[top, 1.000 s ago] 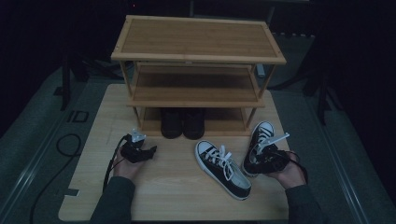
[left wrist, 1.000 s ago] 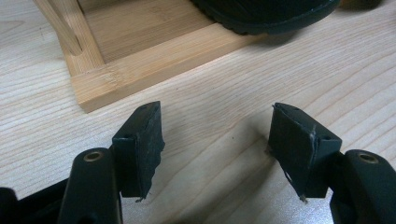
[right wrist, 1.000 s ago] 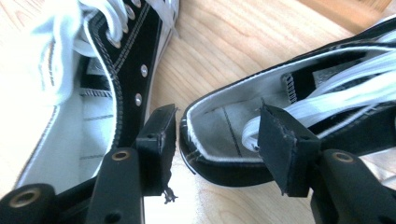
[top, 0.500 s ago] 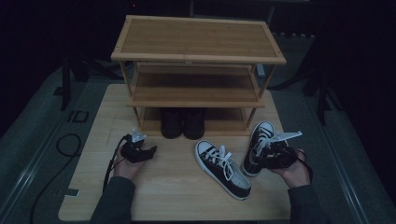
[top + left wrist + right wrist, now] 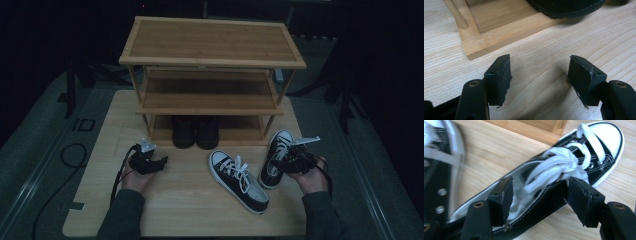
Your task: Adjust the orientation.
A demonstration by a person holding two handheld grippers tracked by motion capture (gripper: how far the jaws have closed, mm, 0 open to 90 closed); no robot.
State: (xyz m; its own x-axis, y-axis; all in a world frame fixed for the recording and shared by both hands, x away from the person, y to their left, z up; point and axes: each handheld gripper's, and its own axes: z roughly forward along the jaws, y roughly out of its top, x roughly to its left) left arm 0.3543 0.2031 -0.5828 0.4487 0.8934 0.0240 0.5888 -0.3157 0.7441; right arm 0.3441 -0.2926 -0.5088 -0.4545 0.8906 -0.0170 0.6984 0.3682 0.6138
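The right tongs [image 5: 537, 202], jaws just spreading, straddle the black-and-white canvas sneaker [image 5: 564, 170] to release it; left tongs [image 5: 540, 80] idle spread at 9 o'clock.

Bare light-wood tabletop [image 5: 165, 200] lies open in front of the three-tier bamboo shoe rack [image 5: 210, 70]. Two black-and-white lace-up canvas sneakers [image 5: 239, 180] crowd the right; dark boots [image 5: 195, 131] block the bottom shelf's middle.

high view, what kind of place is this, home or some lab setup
Probably a staged recording setup, not a home: a wooden shoe rack and black-and-white sneakers sit on a tabletop in a dark room, with a cable trailing over grey floor beside it.
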